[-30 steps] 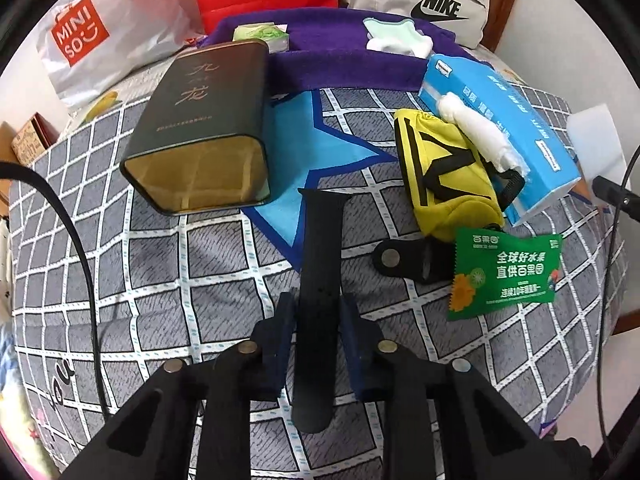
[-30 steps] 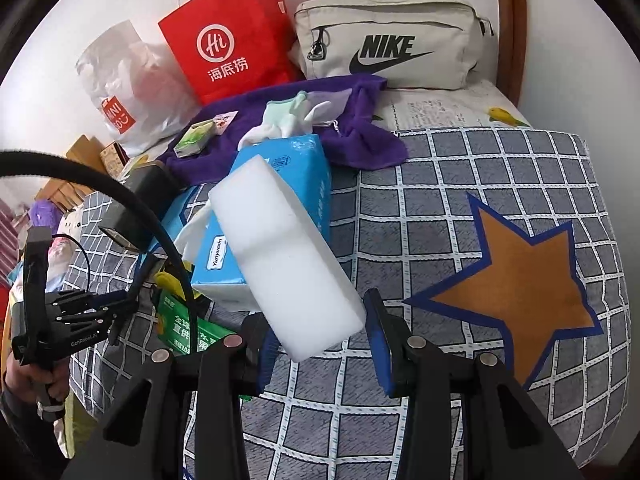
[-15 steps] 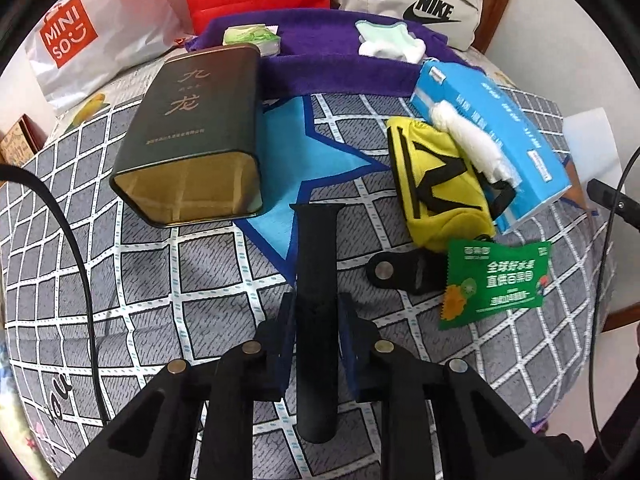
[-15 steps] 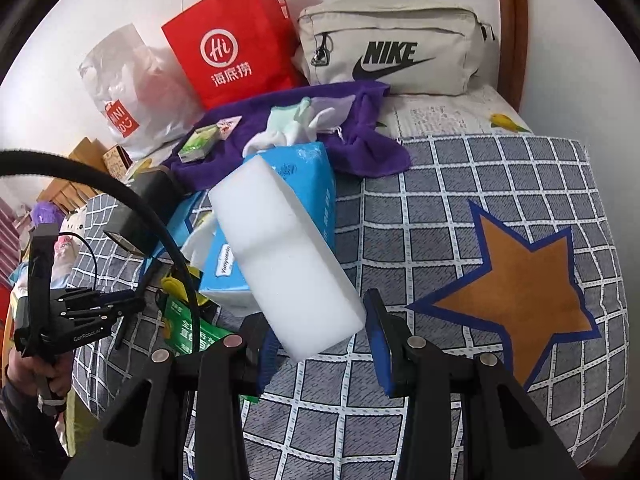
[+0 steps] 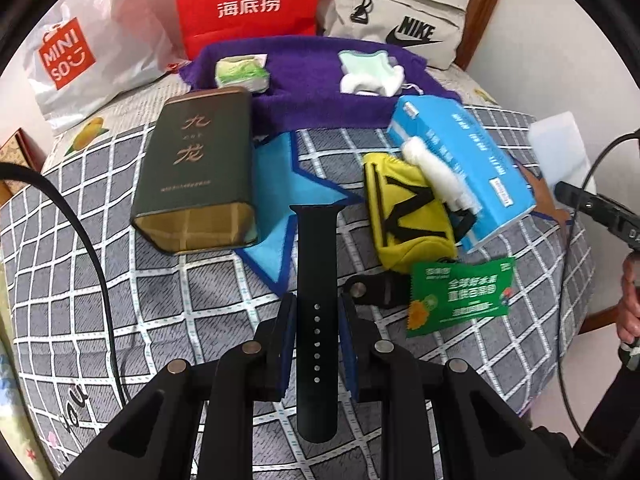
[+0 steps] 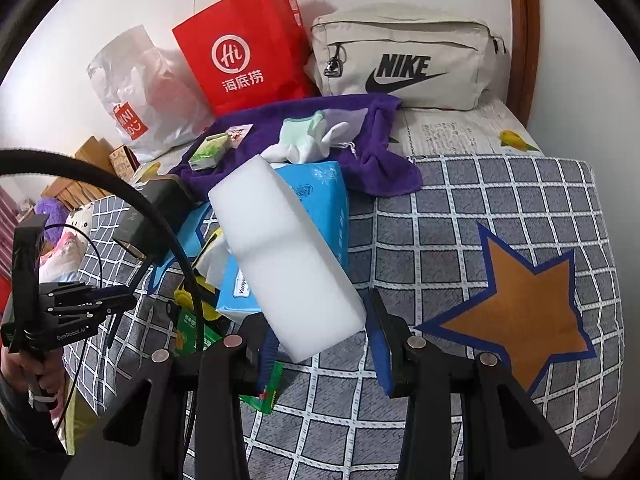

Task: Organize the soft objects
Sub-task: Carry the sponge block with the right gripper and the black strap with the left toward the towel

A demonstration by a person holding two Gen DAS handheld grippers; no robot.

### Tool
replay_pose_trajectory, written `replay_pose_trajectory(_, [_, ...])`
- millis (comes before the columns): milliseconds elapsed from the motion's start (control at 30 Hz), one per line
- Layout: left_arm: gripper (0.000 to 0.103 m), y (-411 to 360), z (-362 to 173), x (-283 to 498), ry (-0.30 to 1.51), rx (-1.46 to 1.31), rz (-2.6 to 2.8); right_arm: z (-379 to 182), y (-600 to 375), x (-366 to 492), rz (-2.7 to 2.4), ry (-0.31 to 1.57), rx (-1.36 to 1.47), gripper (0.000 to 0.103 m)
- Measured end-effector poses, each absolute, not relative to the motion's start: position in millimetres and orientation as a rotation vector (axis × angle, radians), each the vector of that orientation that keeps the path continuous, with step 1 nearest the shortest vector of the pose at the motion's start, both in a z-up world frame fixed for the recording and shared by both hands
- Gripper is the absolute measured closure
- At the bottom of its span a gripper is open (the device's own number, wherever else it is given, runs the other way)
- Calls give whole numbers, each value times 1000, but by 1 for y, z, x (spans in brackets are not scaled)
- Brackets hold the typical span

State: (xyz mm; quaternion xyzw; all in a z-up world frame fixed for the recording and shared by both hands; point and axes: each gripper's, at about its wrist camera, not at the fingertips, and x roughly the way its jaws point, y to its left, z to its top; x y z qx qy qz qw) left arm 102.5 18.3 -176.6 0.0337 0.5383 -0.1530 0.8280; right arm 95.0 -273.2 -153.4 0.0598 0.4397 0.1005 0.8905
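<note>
My left gripper (image 5: 316, 320) is shut on a black watch strap (image 5: 318, 248) and holds it above the checked bedspread. My right gripper (image 6: 320, 340) is shut on a white sponge block (image 6: 280, 252) held up over the bed; the sponge also shows in the left wrist view (image 5: 560, 148). A purple towel (image 5: 320, 76) lies at the back with a green tissue pack (image 5: 242, 74) and pale socks (image 5: 370, 74) on it. A yellow pouch (image 5: 408, 220) lies beside a blue tissue box (image 5: 464, 164).
A dark green tin (image 5: 200, 172) lies at the left. A green sachet (image 5: 460, 296) and a black strap piece (image 5: 372, 290) lie near the front. A red paper bag (image 5: 248, 0), a Miniso bag (image 5: 80, 52) and a Nike bag (image 5: 400, 12) stand at the back.
My left gripper has moved forward with the strap toward the purple towel. My right gripper has shifted slightly with the sponge still in it.
</note>
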Motion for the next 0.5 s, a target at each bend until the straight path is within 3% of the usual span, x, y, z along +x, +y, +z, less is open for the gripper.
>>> replay_pose_trajectory(500, [83,10,-149,132,1086,54,-359,-145,-261,121,242,909,75,63])
